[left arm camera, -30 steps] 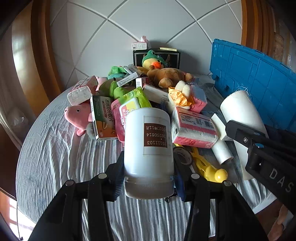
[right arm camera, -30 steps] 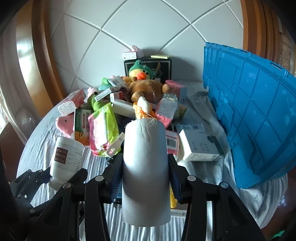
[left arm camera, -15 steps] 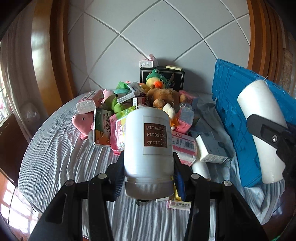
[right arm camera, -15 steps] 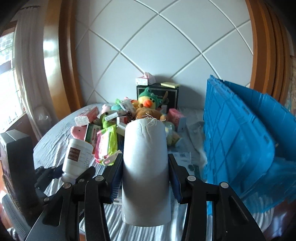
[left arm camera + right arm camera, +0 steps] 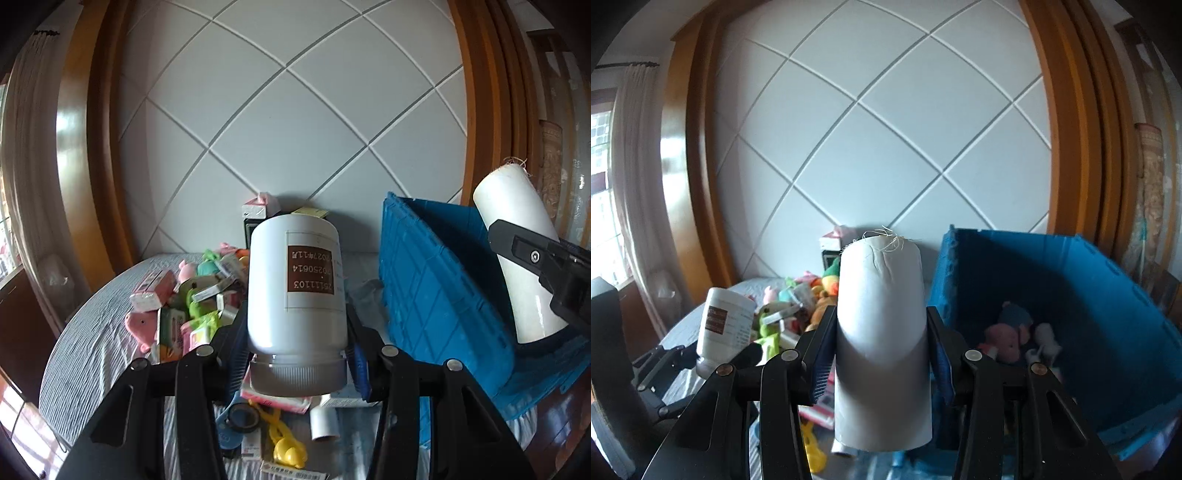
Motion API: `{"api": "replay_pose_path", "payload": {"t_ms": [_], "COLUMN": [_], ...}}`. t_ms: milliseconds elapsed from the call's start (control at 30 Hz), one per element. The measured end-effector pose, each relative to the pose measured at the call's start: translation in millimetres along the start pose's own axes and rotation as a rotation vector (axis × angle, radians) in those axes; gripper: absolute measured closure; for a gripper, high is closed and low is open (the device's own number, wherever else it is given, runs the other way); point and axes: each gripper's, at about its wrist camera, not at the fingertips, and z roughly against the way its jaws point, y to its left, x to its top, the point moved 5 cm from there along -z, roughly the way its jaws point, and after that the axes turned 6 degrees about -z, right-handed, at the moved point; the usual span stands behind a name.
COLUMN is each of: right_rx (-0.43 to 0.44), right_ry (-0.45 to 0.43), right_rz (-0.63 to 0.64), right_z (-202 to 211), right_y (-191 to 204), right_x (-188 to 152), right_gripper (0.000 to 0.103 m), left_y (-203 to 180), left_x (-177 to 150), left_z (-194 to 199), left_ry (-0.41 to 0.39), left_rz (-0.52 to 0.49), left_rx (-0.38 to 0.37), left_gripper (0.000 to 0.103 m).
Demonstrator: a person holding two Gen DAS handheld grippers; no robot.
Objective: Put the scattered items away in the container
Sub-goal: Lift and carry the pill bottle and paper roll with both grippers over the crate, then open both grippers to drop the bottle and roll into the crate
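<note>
My left gripper [image 5: 295, 354] is shut on a white bottle [image 5: 295, 291] with a brown label and grey cap, held high above the table. My right gripper [image 5: 882, 354] is shut on a white roll [image 5: 881, 332], held up beside the rim of the blue crate [image 5: 1108, 295]. The crate [image 5: 424, 288] holds a few plush toys [image 5: 1008, 339]. The roll also shows at the right of the left wrist view [image 5: 517, 251], and the bottle at the left of the right wrist view [image 5: 724, 325]. A pile of scattered items [image 5: 192, 295] lies on the striped cloth.
A pink pig toy [image 5: 142, 323], green packs and boxes sit in the pile. A tape roll [image 5: 243, 417], a yellow toy [image 5: 288, 450] and a small white tube [image 5: 325, 421] lie near the table's front. A black box [image 5: 827, 258] stands by the tiled wall.
Both grippers have risen and tilted up with their loads. The right gripper has moved toward the crate, whose inside now shows. The pile looks lower and farther away.
</note>
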Motion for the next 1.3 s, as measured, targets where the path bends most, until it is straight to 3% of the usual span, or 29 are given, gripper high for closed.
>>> {"api": "replay_pose_path", "payload": {"t_ms": [167, 333, 400, 533, 600, 733, 833, 1000, 1100, 1200, 1300], "right_rx": [-0.124, -0.230, -0.250, -0.263, -0.263, -0.292, -0.293, -0.304, -0.336, -0.341, -0.327], "right_ry": [-0.034, 0.013, 0.061, 0.238, 0.329, 0.558, 0.728, 1.027, 1.195, 1.265, 1.277], "right_rz": [-0.027, -0.026, -0.019, -0.017, -0.012, 0.054, 0.067, -0.030, -0.005, 0.038, 0.041], "right_z": [-1, -21, -39, -94, -125, -195, -233, -274, -274, -270, -269], "right_y": [-58, -128, -156, -220, -248, -294, -320, -361, -368, -369, -368], "right_x": [31, 52, 60, 71, 67, 37, -6, -93, -142, -163, -167], "right_gripper": [0.058, 0.058, 0.058, 0.058, 0.058, 0.058, 0.058, 0.058, 0.058, 0.058, 0.058], "left_y": [-56, -128, -160, -226, -255, -303, -329, -352, -358, -349, -348], "left_x": [46, 86, 97, 105, 102, 73, 37, -18, -51, -78, -91], "left_z": [-14, -48, -69, -129, -164, -232, -268, -290, -292, -295, -296], "left_ry": [-0.027, 0.030, 0.100, 0.307, 0.414, 0.606, 0.767, 0.937, 1.029, 1.096, 1.121], "left_rz": [-0.054, -0.097, -0.115, -0.153, -0.166, -0.229, -0.212, -0.273, -0.301, -0.316, -0.331], "left_rx": [-0.097, -0.218, -0.265, -0.346, -0.349, -0.290, -0.317, -0.284, -0.283, -0.265, -0.249], "left_gripper": [0.057, 0.057, 0.057, 0.057, 0.057, 0.057, 0.058, 0.057, 0.057, 0.057, 0.057]}}
